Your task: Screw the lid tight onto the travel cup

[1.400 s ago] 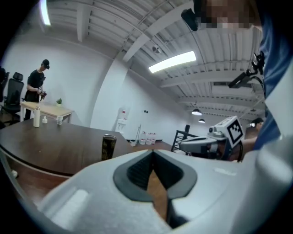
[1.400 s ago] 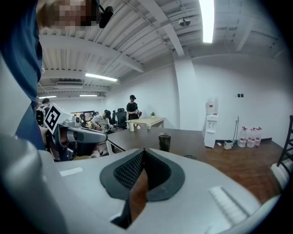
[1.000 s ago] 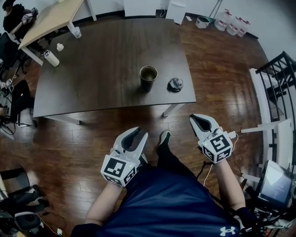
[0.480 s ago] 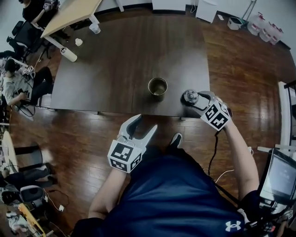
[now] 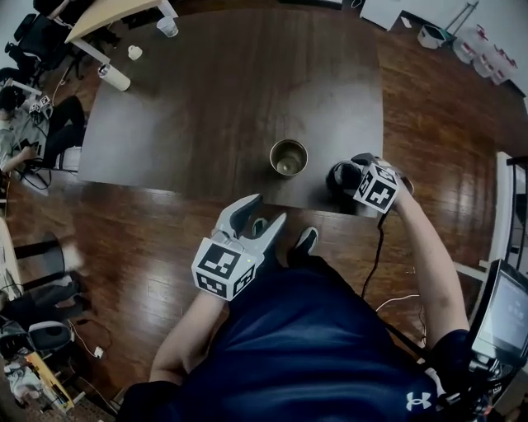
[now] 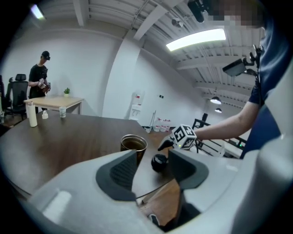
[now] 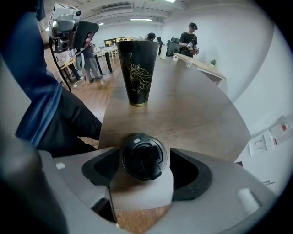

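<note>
Round black lid (image 7: 144,156) between right tongs (image 7: 145,167) just opening wide (not clamped), left tongs (image 5: 266,211) apart, narrowing, empty

One travel cup (image 5: 289,157) and one lid (image 7: 144,156) sit at centre frame. Two counters show: one dark counter (image 5: 206,99) and one pale counter (image 5: 111,16) at upper left, with one white bottle (image 5: 115,77) nearby. There are two grippers: left hand-held gripper (image 5: 266,210), right hand-held gripper (image 5: 348,170).

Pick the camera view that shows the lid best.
Right gripper view: the lid sits close, central, top face clear. Head view: a small, partly covered dark patch. Left gripper view: a distant blob beside the cup.
</note>
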`<state>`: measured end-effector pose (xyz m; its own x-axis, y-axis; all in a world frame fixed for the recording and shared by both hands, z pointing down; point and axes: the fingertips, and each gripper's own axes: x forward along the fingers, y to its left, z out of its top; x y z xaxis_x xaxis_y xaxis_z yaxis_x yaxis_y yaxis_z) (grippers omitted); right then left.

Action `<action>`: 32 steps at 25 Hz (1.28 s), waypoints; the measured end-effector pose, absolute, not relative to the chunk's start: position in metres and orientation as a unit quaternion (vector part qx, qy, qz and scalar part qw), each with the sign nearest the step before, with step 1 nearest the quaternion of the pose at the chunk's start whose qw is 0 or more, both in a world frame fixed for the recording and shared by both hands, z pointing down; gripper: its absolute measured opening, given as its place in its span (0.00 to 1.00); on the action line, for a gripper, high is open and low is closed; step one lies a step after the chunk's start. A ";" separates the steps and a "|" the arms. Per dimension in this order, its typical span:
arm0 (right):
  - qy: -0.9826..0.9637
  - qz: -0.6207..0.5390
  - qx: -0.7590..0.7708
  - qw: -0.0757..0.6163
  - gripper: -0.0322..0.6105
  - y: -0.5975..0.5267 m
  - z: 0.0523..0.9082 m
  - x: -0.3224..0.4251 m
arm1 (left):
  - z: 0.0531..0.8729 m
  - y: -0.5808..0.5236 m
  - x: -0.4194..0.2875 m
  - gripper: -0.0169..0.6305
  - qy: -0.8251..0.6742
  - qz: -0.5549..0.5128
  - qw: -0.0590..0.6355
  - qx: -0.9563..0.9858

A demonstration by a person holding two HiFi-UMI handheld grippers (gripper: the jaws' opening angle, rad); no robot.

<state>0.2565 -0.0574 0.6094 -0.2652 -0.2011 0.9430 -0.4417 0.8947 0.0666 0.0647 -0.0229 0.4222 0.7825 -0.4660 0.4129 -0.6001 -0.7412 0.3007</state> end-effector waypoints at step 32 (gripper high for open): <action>-0.779 0.165 0.182 0.577 0.58 -0.068 0.637 0.258 | 0.460 -0.059 0.015 0.31 -0.312 0.135 0.285 0.896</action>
